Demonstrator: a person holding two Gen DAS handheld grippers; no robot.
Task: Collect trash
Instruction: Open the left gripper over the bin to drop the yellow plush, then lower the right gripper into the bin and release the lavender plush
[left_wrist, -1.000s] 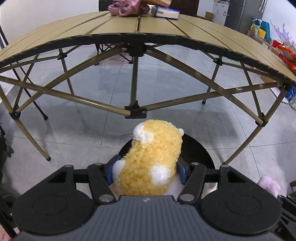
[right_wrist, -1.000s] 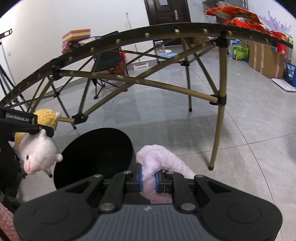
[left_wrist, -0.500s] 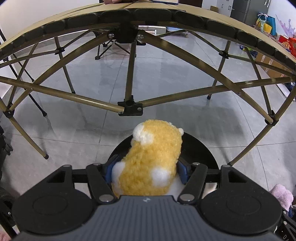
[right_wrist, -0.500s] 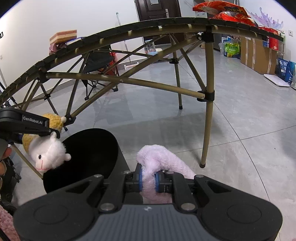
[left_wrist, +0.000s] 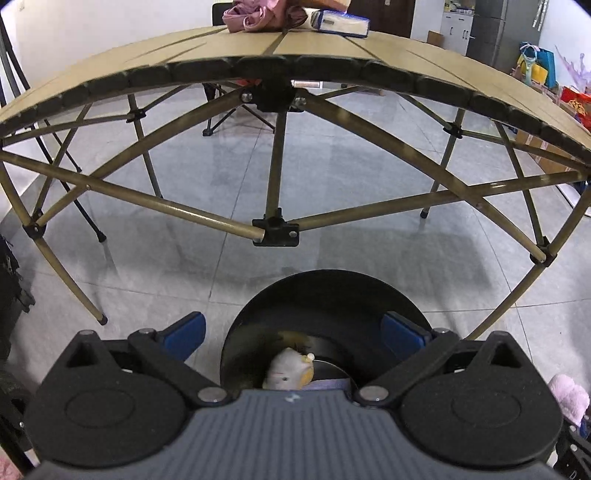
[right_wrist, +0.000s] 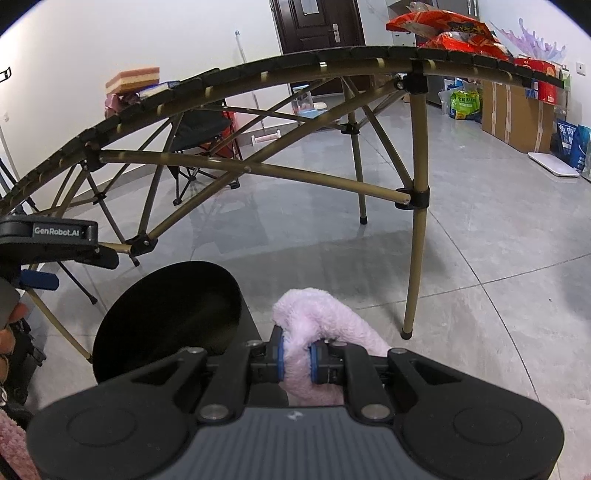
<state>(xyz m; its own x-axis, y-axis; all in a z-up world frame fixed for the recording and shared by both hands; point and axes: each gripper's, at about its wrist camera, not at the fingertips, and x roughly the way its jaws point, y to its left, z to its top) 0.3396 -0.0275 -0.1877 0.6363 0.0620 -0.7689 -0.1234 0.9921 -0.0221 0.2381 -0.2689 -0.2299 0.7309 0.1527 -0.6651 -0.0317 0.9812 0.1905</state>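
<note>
A black round bin (left_wrist: 325, 306) stands on the floor below my left gripper (left_wrist: 293, 332), which is open and empty over its mouth. The yellow and white plush sheep (left_wrist: 290, 373) lies inside the bin. In the right wrist view the bin (right_wrist: 166, 314) is at lower left, and my right gripper (right_wrist: 297, 356) is shut on a pink fluffy plush (right_wrist: 321, 332), held just right of the bin's rim. The left gripper's body (right_wrist: 48, 236) shows at the left edge there. The pink plush also shows at the left wrist view's right edge (left_wrist: 569, 395).
A tan folding table (left_wrist: 295, 62) with crossed metal legs (right_wrist: 415, 236) stands just beyond the bin. On it lie a pink cloth (left_wrist: 258, 14), a book (left_wrist: 340, 24) and red snack bags (right_wrist: 443, 29). A folding chair (right_wrist: 199, 147), boxes and bags line the walls.
My left gripper has opened and the plush sheep has dropped into the bin. The left gripper has risen a little. The right gripper still holds the pink plush beside the bin.
</note>
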